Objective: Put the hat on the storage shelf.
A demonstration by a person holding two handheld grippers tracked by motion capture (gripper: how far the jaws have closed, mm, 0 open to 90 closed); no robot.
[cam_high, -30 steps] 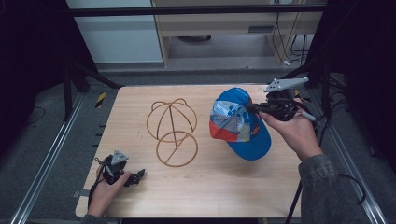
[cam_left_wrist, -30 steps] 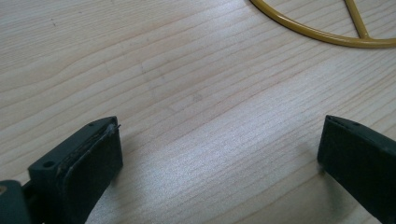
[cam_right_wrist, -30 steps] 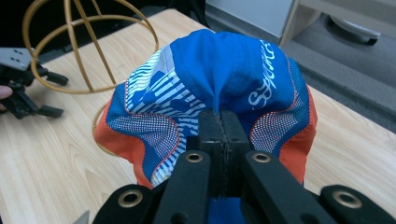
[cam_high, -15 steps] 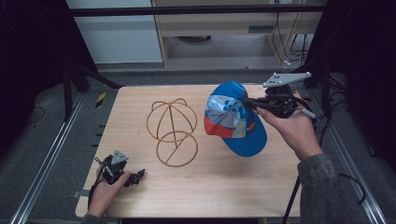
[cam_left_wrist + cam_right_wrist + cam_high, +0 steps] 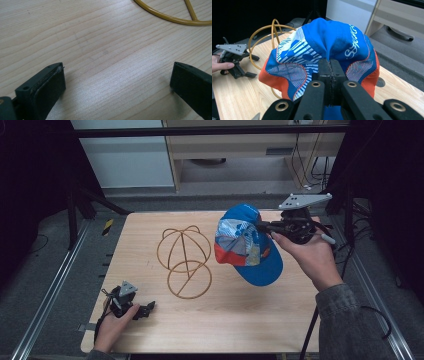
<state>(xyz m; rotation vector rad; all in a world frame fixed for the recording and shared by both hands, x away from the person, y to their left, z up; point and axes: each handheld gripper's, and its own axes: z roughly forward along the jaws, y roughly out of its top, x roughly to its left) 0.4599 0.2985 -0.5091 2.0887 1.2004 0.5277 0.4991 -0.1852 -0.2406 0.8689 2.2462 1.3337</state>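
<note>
Holding the cap (image 5: 247,247) by its top, the right gripper (image 5: 265,226) pinches soft, light cloth; the stiff brim grips better. The left gripper (image 5: 117,82) rests spread near the table's (image 5: 280,320) front left corner.

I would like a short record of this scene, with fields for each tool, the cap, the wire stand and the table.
right tool: jaws shut on the cap's fabric, cap lifted off the table
cap: blue, with white and orange panels, hanging from the right tool, to the right of the wire stand
wire stand: yellow, dome-shaped with a ring base, standing bare at mid-table
left tool: jaws open, nothing between them, low over the wood
table: light wood
</note>
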